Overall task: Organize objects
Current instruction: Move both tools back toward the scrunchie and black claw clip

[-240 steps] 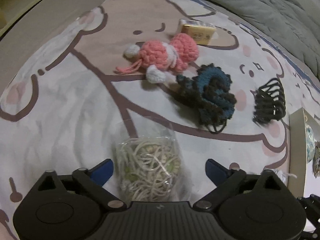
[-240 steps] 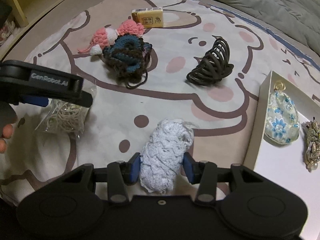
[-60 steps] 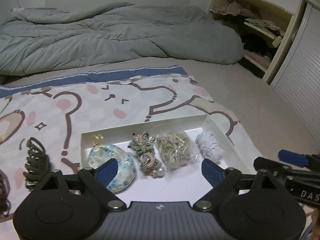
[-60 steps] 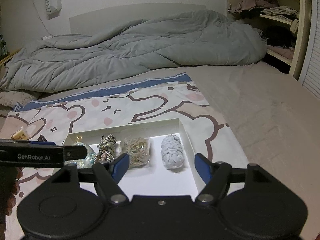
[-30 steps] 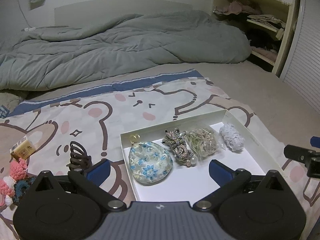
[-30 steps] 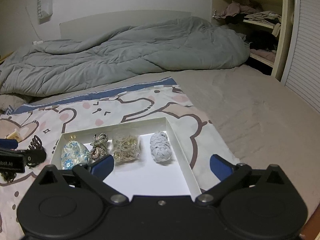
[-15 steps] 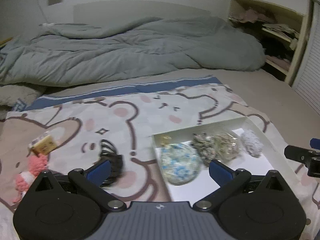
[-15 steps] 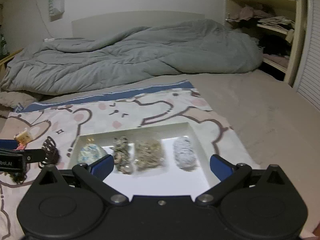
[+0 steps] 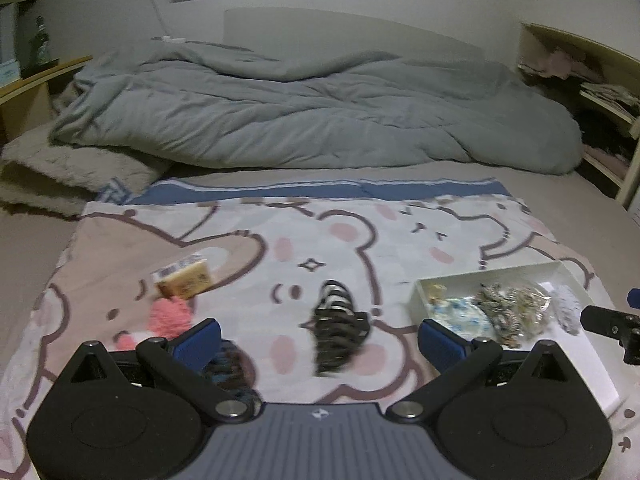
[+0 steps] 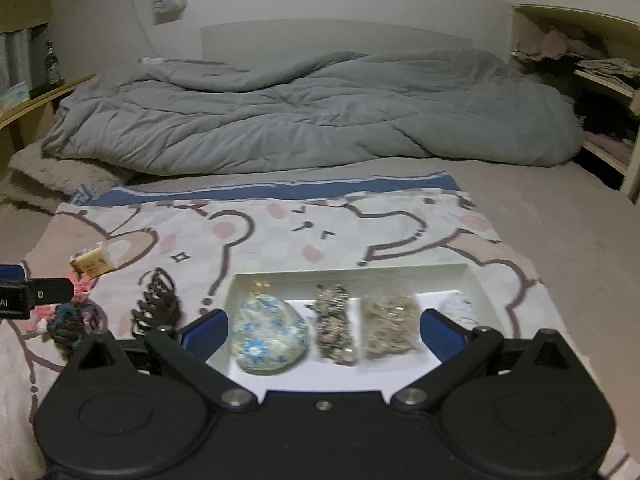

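Both left tongs (image 9: pixel 318 338) and right tongs (image 10: pixel 322 328) gape wide, empty; lower squarely over the blurred, probably ribbed hair claw (image 9: pixel 336 330) before closing

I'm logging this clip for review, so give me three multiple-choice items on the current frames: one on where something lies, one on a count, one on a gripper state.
1. Where does the dark claw hair clip lie?
A. in the white tray
B. on the cartoon blanket, left of the tray
C. on the grey duvet

2. How many items sit in the white tray?
A. two
B. four
C. six

3. What state is the right gripper in?
A. open, holding nothing
B. shut on the clip
C. shut on a pouch

Answers: 1 B, the clip rests on the blanket outside the tray wall. 2 B, a floral pouch, a braided piece, a bag of bands and a white lace bundle. 3 A, its blue fingers stand wide apart with nothing between.
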